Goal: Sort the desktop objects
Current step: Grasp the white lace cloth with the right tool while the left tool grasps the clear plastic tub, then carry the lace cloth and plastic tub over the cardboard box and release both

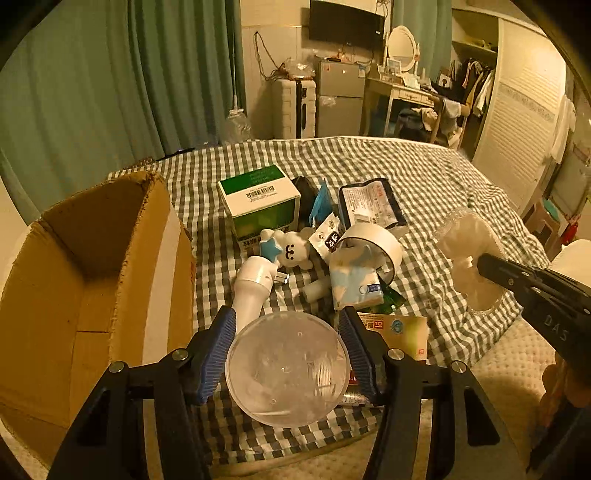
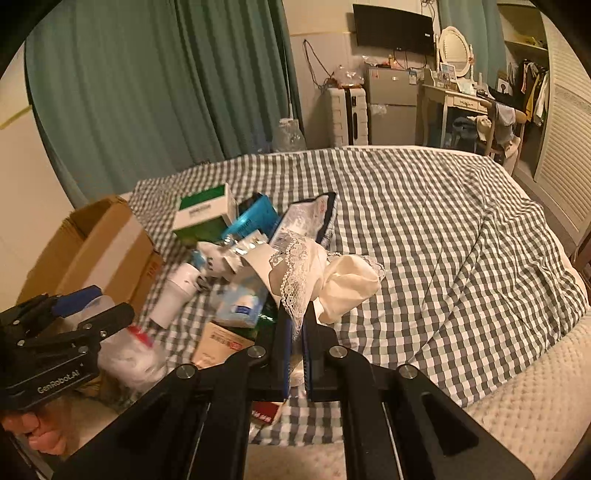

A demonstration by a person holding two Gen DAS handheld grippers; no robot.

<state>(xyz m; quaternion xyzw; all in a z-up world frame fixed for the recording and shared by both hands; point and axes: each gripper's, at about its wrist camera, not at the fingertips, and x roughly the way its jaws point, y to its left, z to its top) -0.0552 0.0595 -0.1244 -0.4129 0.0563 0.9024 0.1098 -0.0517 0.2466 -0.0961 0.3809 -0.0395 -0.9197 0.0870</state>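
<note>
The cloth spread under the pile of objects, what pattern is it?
The spread cloth is a grey-and-white gingham check, clearest in the right wrist view.

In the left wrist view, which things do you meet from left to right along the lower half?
cardboard box → clear round container in the left gripper → red-and-gold packet → right gripper holding lace cloth

Green curtains (image 1: 110,92), wall television (image 1: 347,26), fridge (image 1: 340,99)
</note>
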